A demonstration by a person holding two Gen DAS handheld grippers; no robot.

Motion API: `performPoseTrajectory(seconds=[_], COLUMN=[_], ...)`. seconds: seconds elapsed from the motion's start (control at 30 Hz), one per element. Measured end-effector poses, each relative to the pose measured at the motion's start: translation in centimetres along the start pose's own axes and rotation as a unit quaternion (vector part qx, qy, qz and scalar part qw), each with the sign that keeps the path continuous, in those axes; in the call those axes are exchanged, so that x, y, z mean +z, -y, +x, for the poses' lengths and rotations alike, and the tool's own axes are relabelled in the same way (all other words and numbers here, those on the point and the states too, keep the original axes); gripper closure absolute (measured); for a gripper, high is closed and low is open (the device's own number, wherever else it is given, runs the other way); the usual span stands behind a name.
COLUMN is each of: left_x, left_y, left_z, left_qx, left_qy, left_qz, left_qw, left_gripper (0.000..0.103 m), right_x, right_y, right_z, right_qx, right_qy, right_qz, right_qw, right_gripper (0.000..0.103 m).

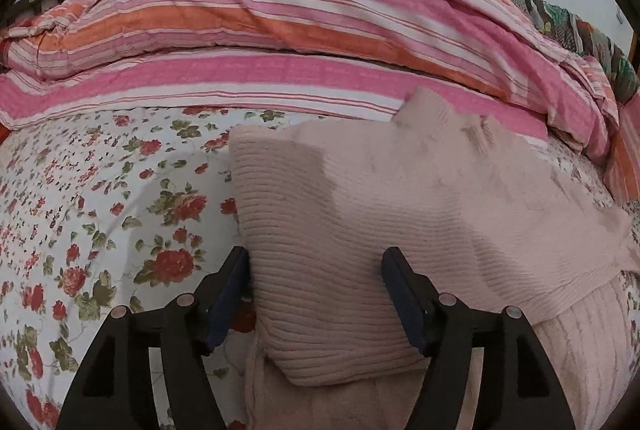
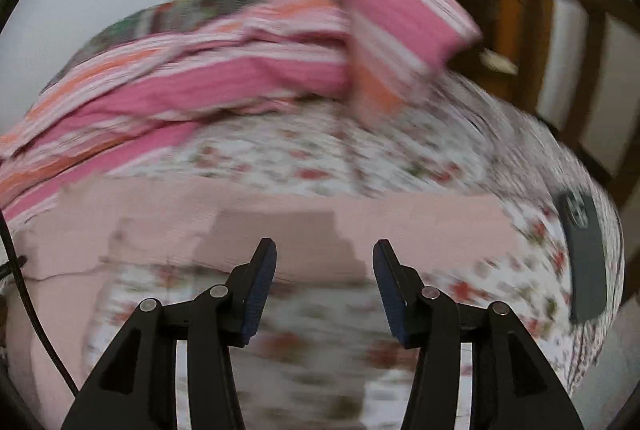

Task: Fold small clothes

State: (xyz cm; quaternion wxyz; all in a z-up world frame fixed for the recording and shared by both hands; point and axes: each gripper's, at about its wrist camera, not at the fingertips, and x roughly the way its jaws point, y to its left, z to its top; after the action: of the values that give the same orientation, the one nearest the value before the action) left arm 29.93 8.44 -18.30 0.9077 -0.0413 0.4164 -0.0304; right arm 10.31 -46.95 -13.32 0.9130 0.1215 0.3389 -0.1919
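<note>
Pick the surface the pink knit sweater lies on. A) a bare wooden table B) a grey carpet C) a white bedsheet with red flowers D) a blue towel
C: the pink knit sweater lies on the white bedsheet printed with red flowers, in front of the striped quilt.

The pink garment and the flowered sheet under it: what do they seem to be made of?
Pink garment: a soft matte knit, probably wool or acrylic; fine parallel ribs run across it and its folds look thick. Flowered sheet: a thin, smooth woven fabric, likely printed cotton; it lies flat with red roses printed on white.
</note>
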Motion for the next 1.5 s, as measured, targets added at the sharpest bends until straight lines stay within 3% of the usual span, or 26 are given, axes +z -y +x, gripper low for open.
performPoseTrajectory(seconds=[0.13,0.3,0.37,0.43,0.5,0.53,0.67,0.8,1.0,1.13,1.33,1.5], left_x=[0.0,0.2,0.3,0.4,0.4,0.4,0.4,0.3,0.0,-0.1,-0.5,-1.1], left_y=[0.6,0.8,1.0,1.1,1.1,1.1,1.0,0.2,-2.7,-5.2,-9.9,-11.5], left_z=[0.3,0.6,0.7,0.8,0.7,0.7,0.7,0.0,-1.8,-3.5,-5.2,-5.9], left_qx=[0.010,0.010,0.011,0.011,0.011,0.011,0.004,-0.025,-0.078,-0.078,-0.097,-0.095], left_qy=[-0.003,-0.006,-0.008,-0.009,-0.009,-0.009,-0.007,-0.003,0.013,0.037,0.046,0.055], left_qz=[0.012,0.013,0.016,0.018,0.017,0.017,0.012,-0.008,-0.067,-0.091,-0.152,-0.155], left_qw=[0.9999,0.9998,0.9998,0.9997,0.9997,0.9998,0.9999,0.9997,0.9946,0.9921,0.9826,0.9817], left_gripper=[0.032,0.029,0.028,0.027,0.027,0.027,0.026,0.024,0.024,0.023,0.023,0.023], right_x=[-1.9,-1.8,-1.3,-0.6,0.1,0.5,1.3,2.6,6.2,8.0,9.0,7.9], right_y=[7.2,9.8,9.9,10.2,10.5,10.6,10.7,8.7,2.1,-4.4,-17.6,-30.2], right_z=[3.0,4.5,5.0,5.5,6.0,6.4,6.2,3.8,-1.2,-3.8,-5.9,-5.7], right_qx=[0.032,0.079,0.076,0.068,0.044,0.032,0.007,-0.024,-0.035,-0.024,0.058,0.138], right_qy=[-0.033,-0.020,-0.018,-0.017,-0.018,-0.020,-0.014,0.020,0.089,0.123,0.135,0.111], right_qz=[0.089,0.136,0.145,0.154,0.157,0.155,0.136,0.110,0.041,-0.014,-0.075,-0.126], right_qw=[0.995,0.987,0.986,0.985,0.986,0.987,0.991,0.993,0.995,0.992,0.986,0.976], right_gripper=[0.053,0.053,0.053,0.059,0.086,0.094,0.097,0.097,0.097,0.097,0.097,0.097])
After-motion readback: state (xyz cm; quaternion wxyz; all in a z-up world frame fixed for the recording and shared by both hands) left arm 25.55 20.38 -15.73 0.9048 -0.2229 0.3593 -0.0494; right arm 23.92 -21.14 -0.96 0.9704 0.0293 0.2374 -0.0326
